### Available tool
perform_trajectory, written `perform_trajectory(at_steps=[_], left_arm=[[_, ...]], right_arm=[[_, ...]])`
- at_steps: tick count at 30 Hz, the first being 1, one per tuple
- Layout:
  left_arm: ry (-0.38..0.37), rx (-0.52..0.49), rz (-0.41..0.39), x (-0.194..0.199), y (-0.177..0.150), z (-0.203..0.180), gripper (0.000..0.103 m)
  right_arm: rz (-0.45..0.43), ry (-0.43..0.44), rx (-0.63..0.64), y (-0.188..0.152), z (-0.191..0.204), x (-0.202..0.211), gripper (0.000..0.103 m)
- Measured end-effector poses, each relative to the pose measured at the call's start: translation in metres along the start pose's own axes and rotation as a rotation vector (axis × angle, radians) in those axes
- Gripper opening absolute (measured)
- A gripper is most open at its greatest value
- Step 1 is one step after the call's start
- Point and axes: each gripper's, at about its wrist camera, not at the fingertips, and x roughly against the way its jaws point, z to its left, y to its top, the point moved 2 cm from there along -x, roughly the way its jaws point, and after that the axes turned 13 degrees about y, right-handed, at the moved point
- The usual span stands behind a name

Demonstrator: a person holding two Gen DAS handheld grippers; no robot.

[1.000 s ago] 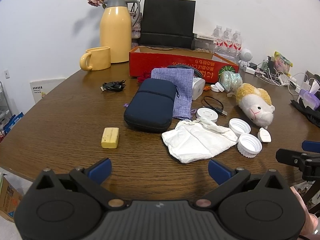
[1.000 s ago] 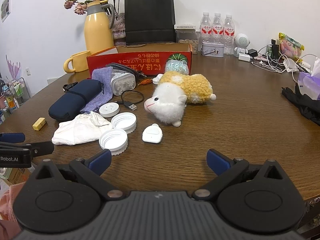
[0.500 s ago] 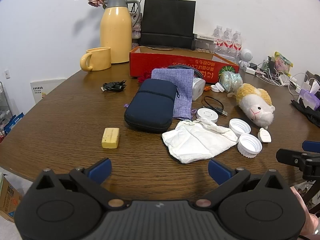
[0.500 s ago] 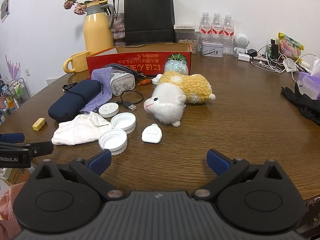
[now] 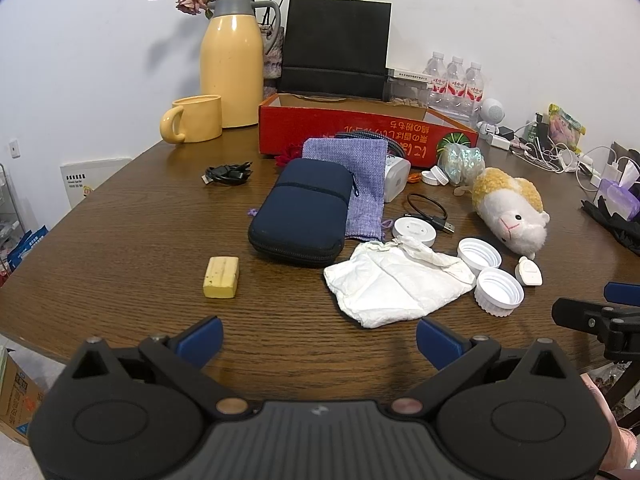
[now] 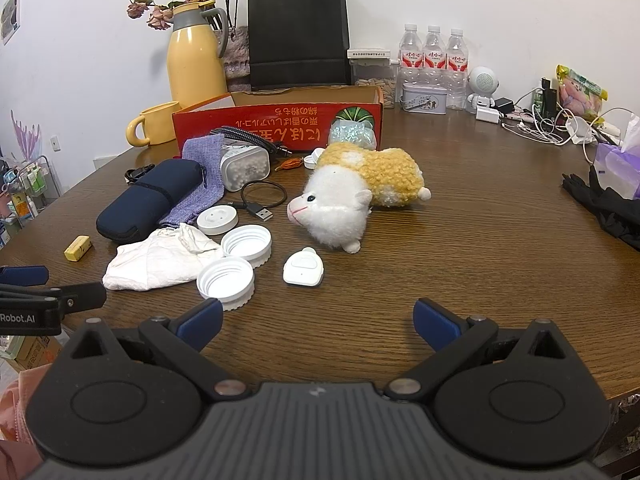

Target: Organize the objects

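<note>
Loose items lie on the brown table in front of an open red box (image 5: 360,128) (image 6: 280,124): a navy zip case (image 5: 300,210) (image 6: 150,200), a purple cloth pouch (image 5: 362,184), a white cloth (image 5: 396,280) (image 6: 160,256), two white lids (image 5: 498,292) (image 6: 226,282), a yellow block (image 5: 221,272) (image 6: 78,248), a plush sheep (image 5: 510,210) (image 6: 352,196) and a small white tag (image 6: 303,268). My left gripper (image 5: 319,338) is open and empty near the front edge. My right gripper (image 6: 316,322) is open and empty, just short of the lids.
A yellow flask (image 5: 232,64), a yellow mug (image 5: 194,118), a black paper bag (image 5: 336,48) and water bottles (image 6: 434,60) stand at the back. Cables and chargers (image 6: 548,124) and black gloves (image 6: 604,204) lie at the right. A black cable (image 5: 228,172) lies left of the case.
</note>
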Motion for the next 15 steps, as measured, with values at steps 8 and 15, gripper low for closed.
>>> perform_trajectory(at_steps=[8,15], left_arm=[[0.002,0.002,0.0,-0.0002,0.0005,0.0002,0.103],[0.015,0.021,-0.004,-0.0023,0.0045,0.0081,0.103]], right_arm=[[0.003,0.0,-0.002,0.0003,-0.0003,-0.0003,0.103],[0.02,0.008,0.005,0.0009,0.0015,-0.0034,0.103]])
